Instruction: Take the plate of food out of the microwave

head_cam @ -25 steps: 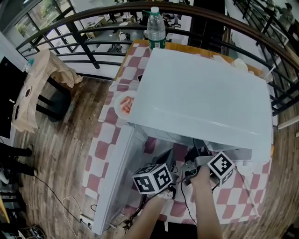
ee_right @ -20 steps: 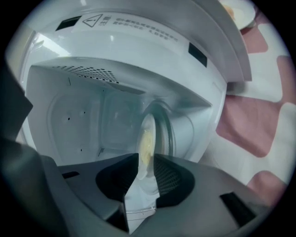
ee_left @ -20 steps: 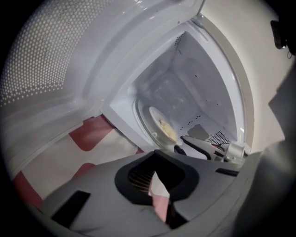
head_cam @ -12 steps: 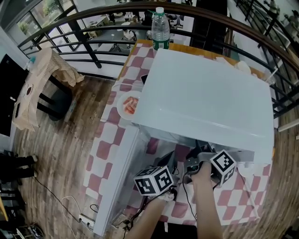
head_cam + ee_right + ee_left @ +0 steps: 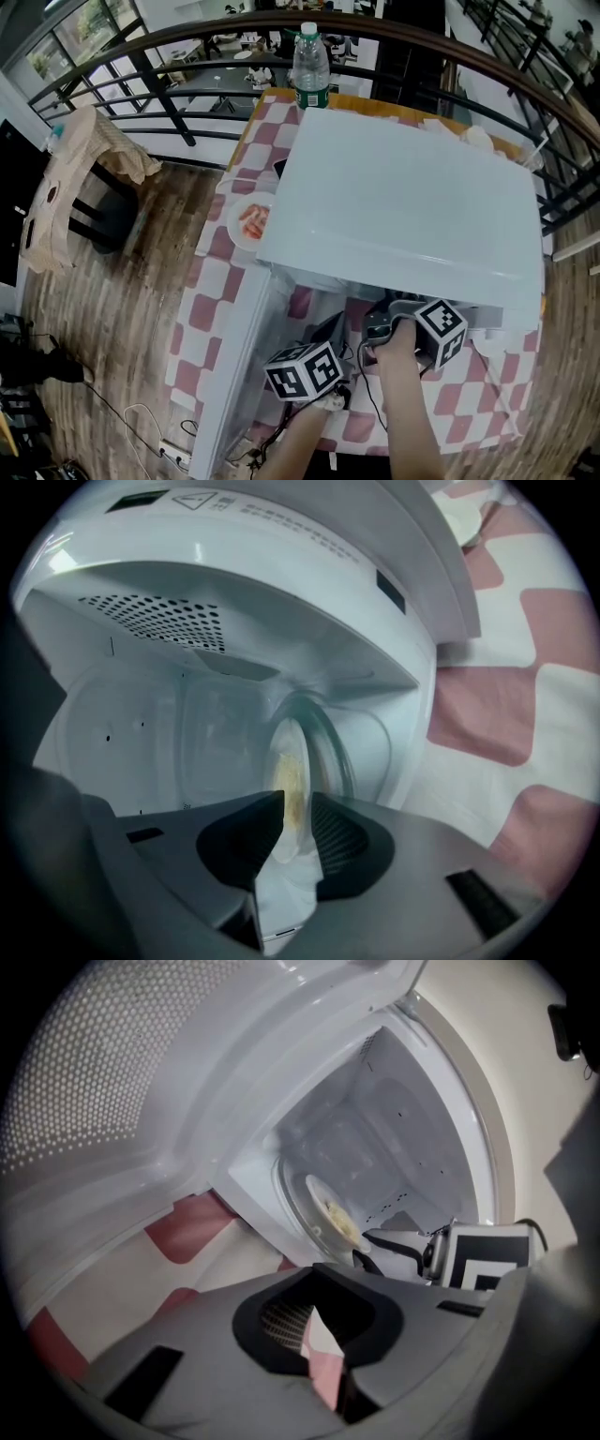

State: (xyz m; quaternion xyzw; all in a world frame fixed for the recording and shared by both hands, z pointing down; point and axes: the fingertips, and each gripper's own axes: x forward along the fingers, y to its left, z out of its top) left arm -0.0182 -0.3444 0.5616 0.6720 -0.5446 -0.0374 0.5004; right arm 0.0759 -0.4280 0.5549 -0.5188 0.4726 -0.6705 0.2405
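Note:
The white microwave (image 5: 403, 202) stands on the checked table with its door (image 5: 234, 366) swung open to the left. Inside it, a plate with yellowish food (image 5: 286, 761) rests on the glass turntable; it also shows as the plate (image 5: 333, 1218) in the left gripper view. My right gripper (image 5: 295, 832) reaches into the cavity, its jaws closing with the plate's near rim between them. From above, the right gripper (image 5: 380, 323) sits at the oven's mouth. My left gripper (image 5: 314, 1330) is shut and empty, and hovers in front of the opening, beside the door.
A second plate with reddish food (image 5: 248, 222) lies on the table left of the microwave. A water bottle (image 5: 309, 61) stands behind it. Cables trail at the table's front edge. A cloth-draped chair (image 5: 84, 178) stands on the wooden floor at left, before a dark railing (image 5: 141, 56).
The head view has shifted slightly. Both grippers stay at the microwave's mouth, the right one a little further in.

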